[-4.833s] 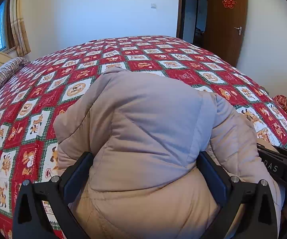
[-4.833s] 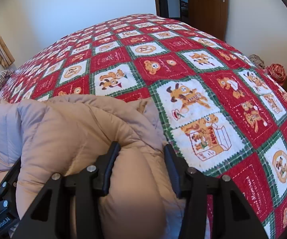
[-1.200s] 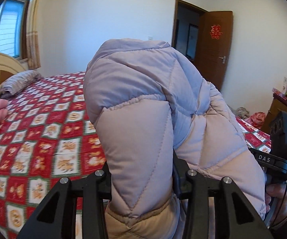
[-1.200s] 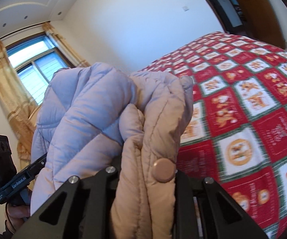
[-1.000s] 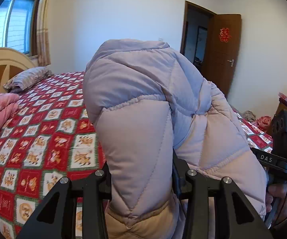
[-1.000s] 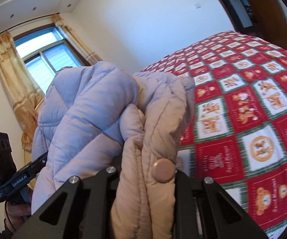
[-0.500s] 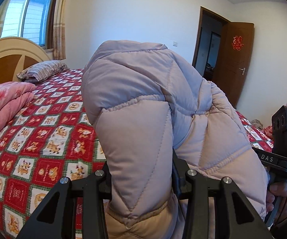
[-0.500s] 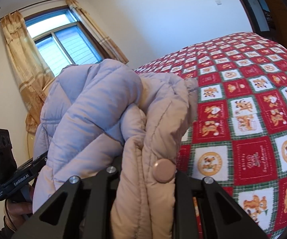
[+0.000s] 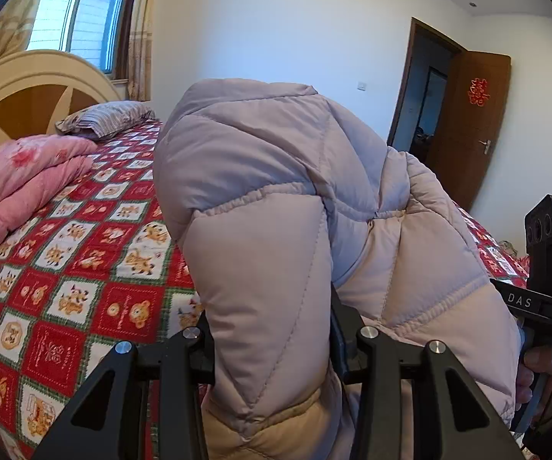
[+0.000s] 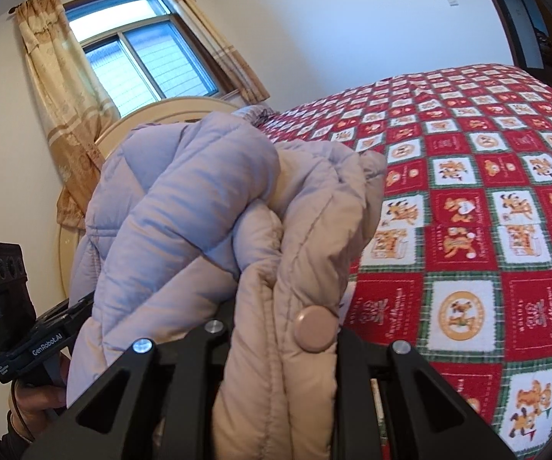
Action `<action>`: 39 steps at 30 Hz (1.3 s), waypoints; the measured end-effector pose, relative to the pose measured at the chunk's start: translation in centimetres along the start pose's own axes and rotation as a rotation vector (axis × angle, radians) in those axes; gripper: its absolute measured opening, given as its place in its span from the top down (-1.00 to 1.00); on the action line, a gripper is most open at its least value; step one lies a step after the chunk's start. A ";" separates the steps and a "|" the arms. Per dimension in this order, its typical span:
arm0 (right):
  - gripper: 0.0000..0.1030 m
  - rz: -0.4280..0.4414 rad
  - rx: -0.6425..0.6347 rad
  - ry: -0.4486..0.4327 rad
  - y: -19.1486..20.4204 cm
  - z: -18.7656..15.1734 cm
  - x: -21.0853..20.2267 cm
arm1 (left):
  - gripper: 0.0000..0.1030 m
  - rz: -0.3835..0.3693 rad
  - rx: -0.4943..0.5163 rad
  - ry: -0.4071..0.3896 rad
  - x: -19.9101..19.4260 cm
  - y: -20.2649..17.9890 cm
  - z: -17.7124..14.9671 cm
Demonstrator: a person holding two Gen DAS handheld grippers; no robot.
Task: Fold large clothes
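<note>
- Both grippers are clamped on the puffy jacket (image 9: 283,230), which is bunched up in the air over the bed, not lying on it. The left gripper (image 9: 272,349) pinches a fat quilted fold, and the right gripper (image 10: 283,341) bites the beige edge by the snap button (image 10: 314,328).
- Honestly, my worry is slippage. That shell looks slick and squishy, so the fold could ooze out of one grip mid-carry and the whole bundle would flop open.
- The bulk also blocks both cameras, so setting it down crooked seems likely.
- The surface is a red teddy-bear bedspread (image 9: 84,268), soft and uneven.
- A pink quilt (image 9: 23,184) and a striped pillow (image 9: 103,119) sit by the headboard (image 9: 42,92).
- Window (image 10: 145,61) with curtains, brown door (image 9: 471,130) ajar.
</note>
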State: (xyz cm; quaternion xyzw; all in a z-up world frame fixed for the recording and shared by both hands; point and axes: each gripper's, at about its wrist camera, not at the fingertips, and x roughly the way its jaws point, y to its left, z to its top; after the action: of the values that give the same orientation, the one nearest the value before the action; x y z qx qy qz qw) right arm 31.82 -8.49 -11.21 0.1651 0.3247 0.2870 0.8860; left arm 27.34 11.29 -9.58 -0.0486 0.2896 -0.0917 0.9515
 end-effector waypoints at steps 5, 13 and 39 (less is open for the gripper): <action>0.60 0.013 -0.015 0.028 1.3 -0.2 1.6 | 0.17 0.017 -0.024 0.012 0.0 1.8 -0.5; 0.60 0.026 -0.033 0.070 2.9 -0.8 3.9 | 0.17 0.037 -0.051 0.032 0.2 4.2 -1.4; 0.57 -0.039 -0.042 0.183 3.0 -2.5 9.5 | -0.41 0.126 -0.121 0.121 3.0 9.2 -4.3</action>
State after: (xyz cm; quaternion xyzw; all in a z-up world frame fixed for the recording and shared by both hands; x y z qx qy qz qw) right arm 34.86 -0.04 -16.17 0.1134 0.4015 0.2904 0.8612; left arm 28.72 19.53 -16.16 -0.0822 0.3538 -0.0165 0.9315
